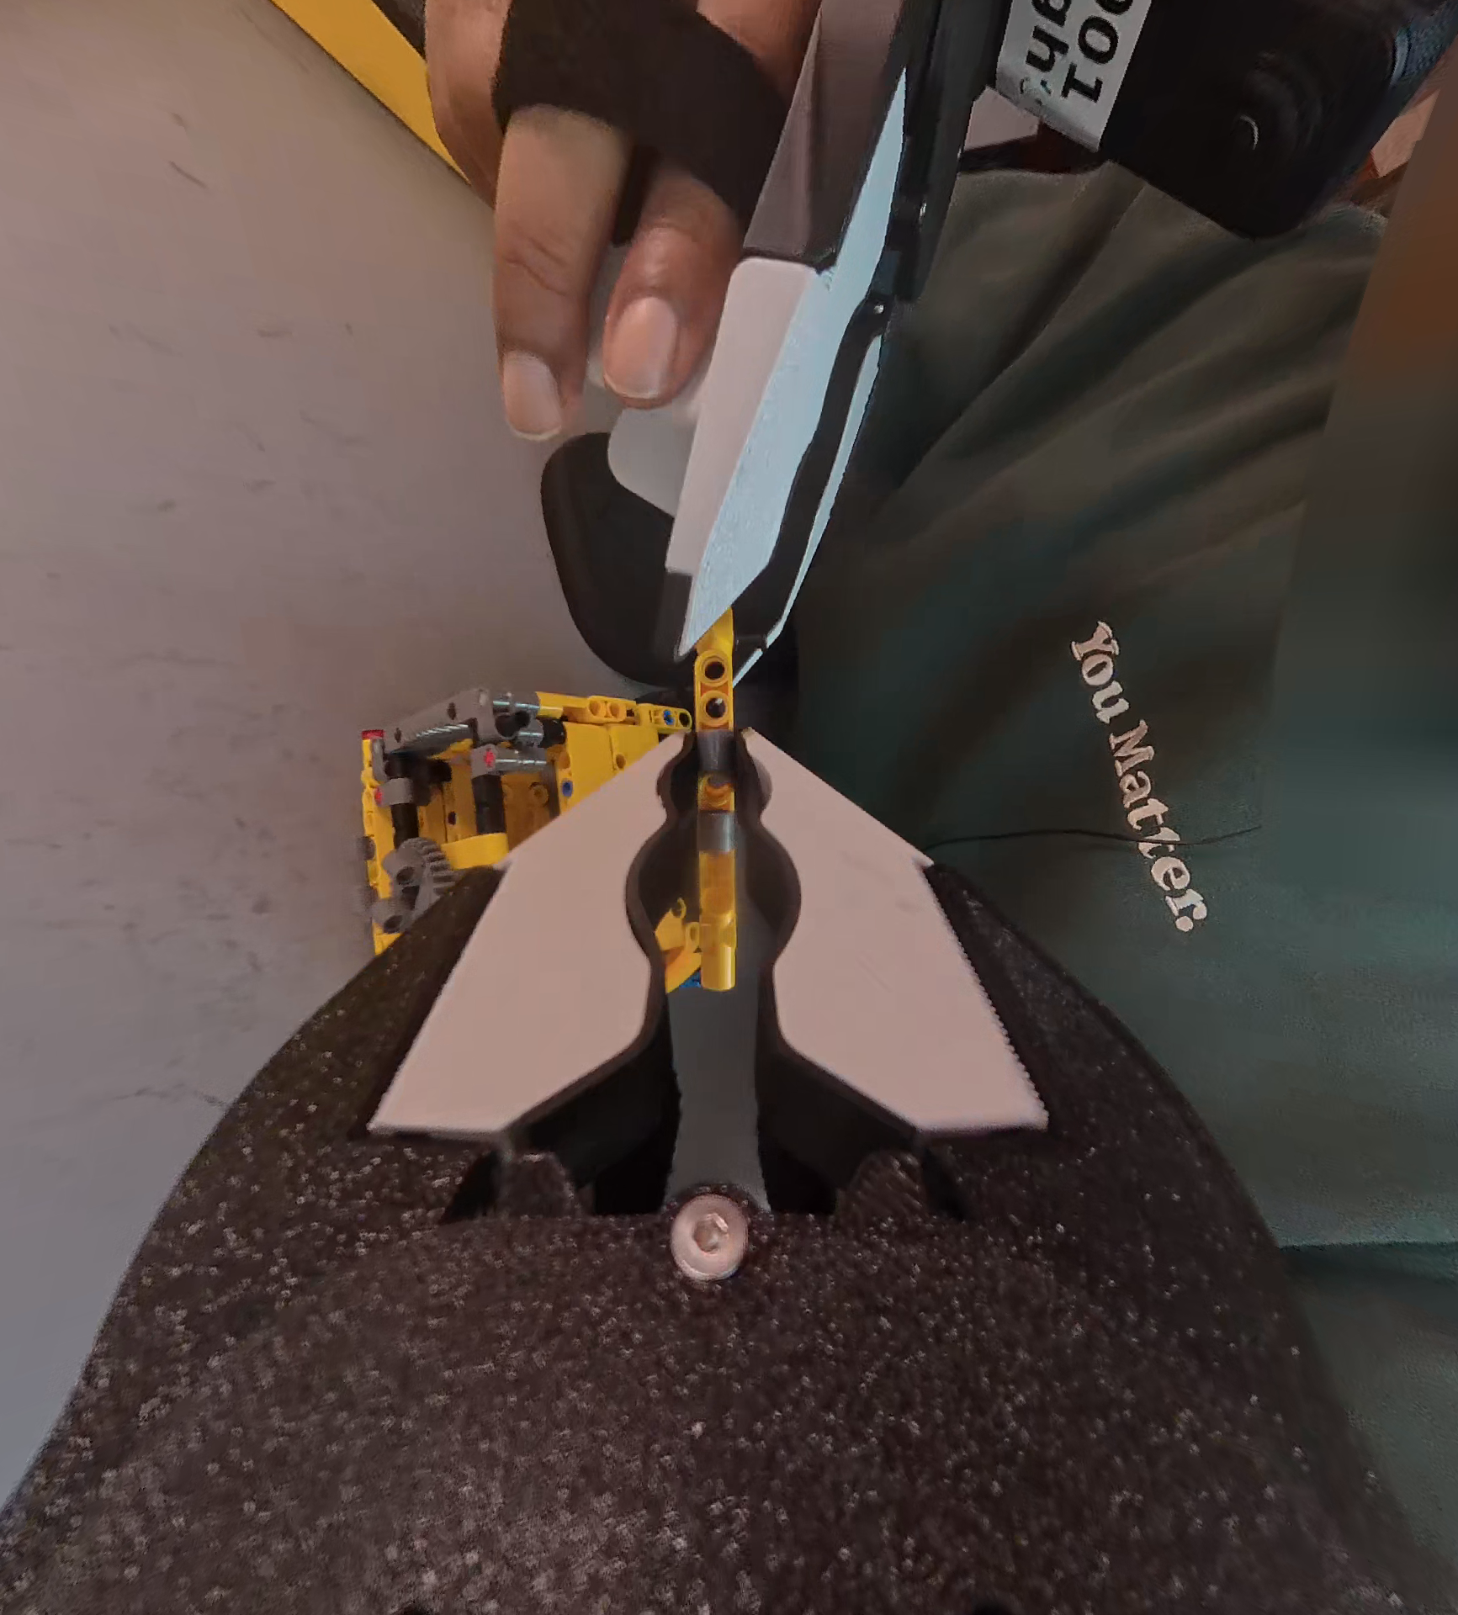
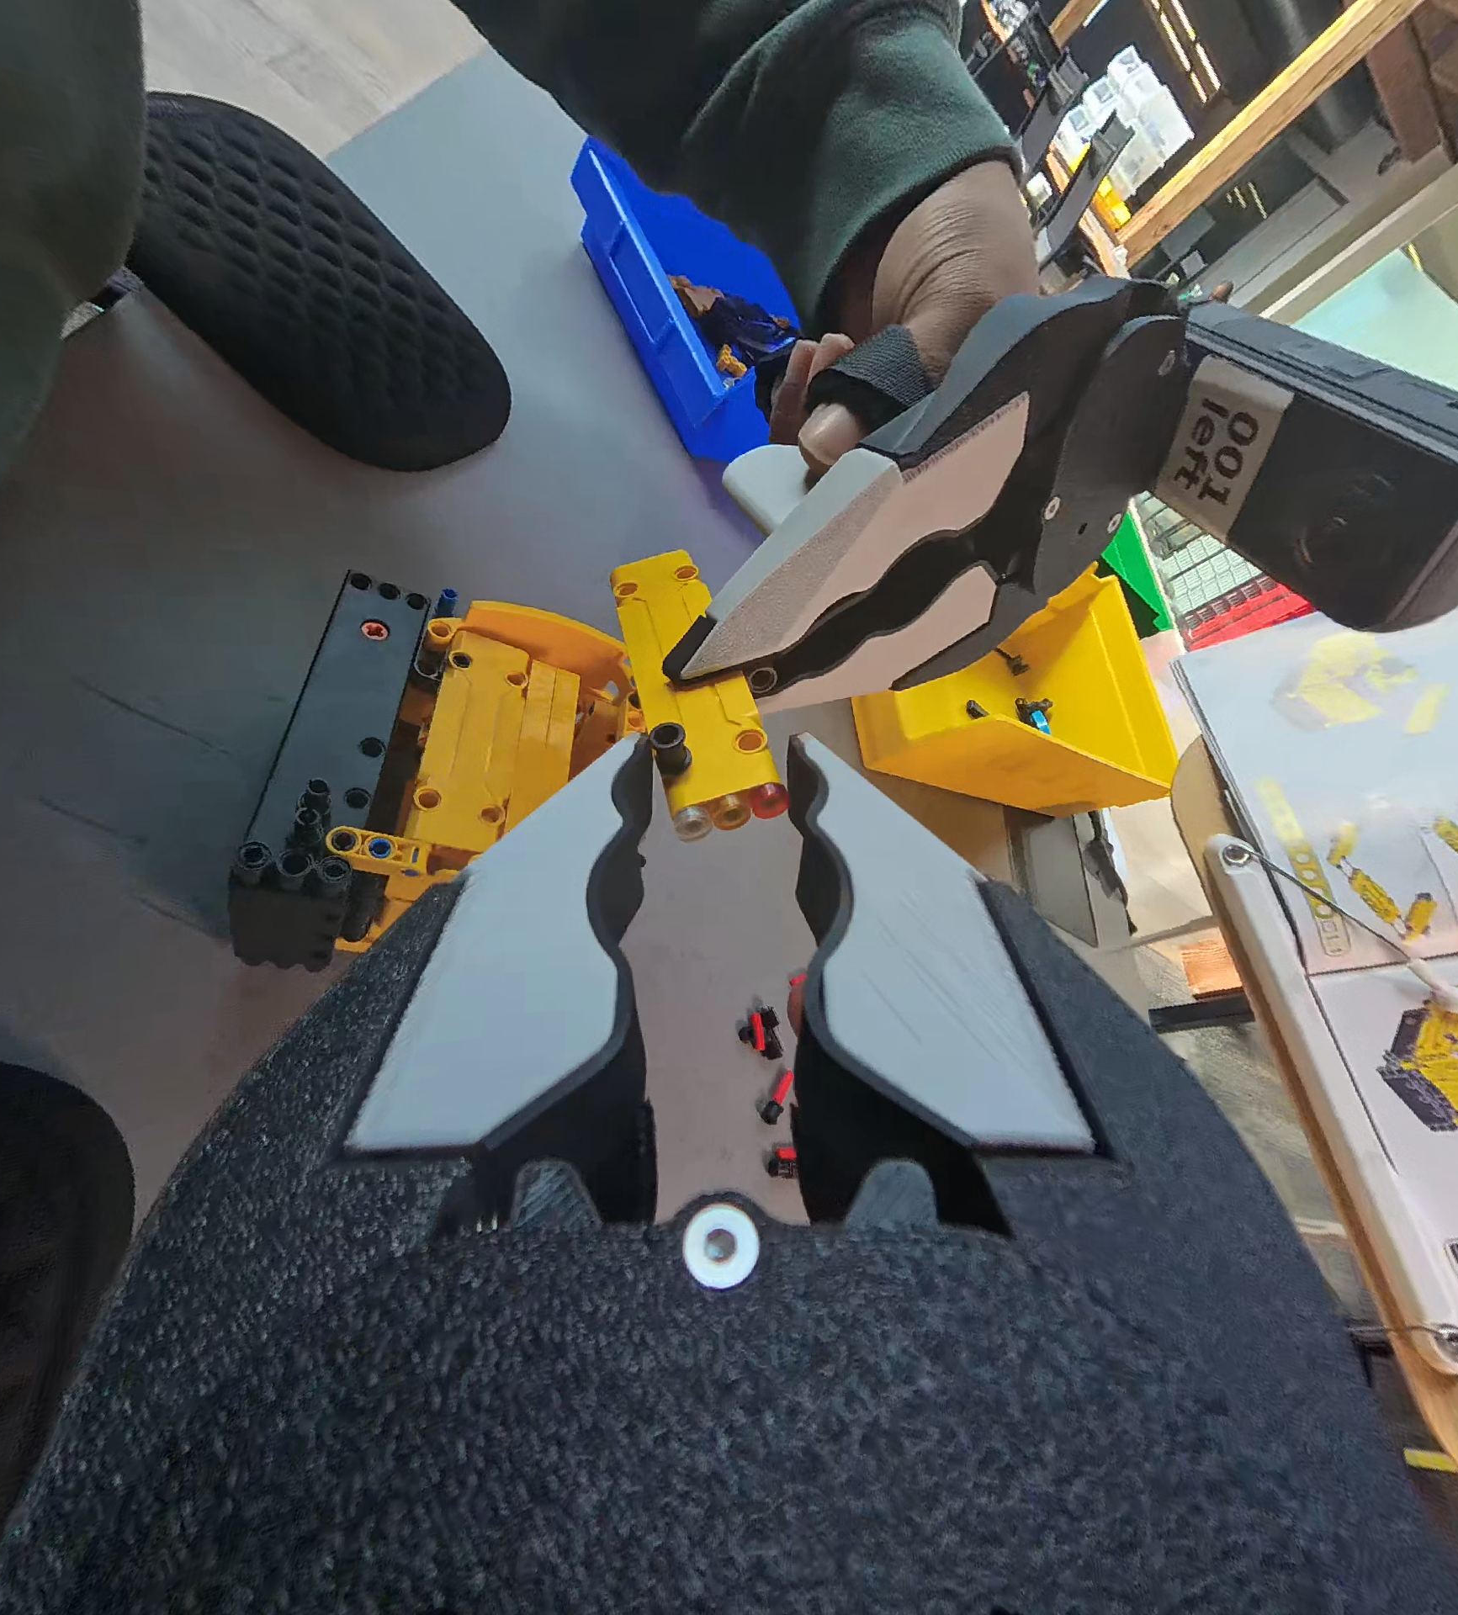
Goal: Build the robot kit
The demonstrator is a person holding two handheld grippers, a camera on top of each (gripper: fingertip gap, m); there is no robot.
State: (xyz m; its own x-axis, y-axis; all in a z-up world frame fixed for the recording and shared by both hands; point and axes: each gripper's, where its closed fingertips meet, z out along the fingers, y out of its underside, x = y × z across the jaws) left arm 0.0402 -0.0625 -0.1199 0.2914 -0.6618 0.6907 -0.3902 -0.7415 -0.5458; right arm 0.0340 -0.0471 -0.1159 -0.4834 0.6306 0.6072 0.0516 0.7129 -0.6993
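My left gripper [image 1: 716,743] is shut on a yellow brick panel [image 1: 718,874], seen edge-on between its jaws. In the right wrist view the left gripper [image 2: 708,673] comes in from the right and pinches that panel [image 2: 664,603] across its flat faces. The panel carries a black pin [image 2: 668,743] and three round studs at its near end [image 2: 729,808]. My right gripper [image 2: 721,752] is open, its tips on either side of the panel's near end; it also shows in the left wrist view [image 1: 716,647]. A yellow and black brick vehicle model [image 2: 489,725] lies on the grey table [image 2: 139,612] just left of them.
A blue bin [image 2: 646,288] with small parts stands at the back. A yellow bin [image 2: 1057,752] stands to the right. An open instruction booklet [image 2: 1363,786] lies on a stand at far right. Small red and black pins [image 2: 764,1036] lie on the table. A black mesh chair [image 2: 297,288] is at left. Less than 4 cm separates the two grippers' tips.
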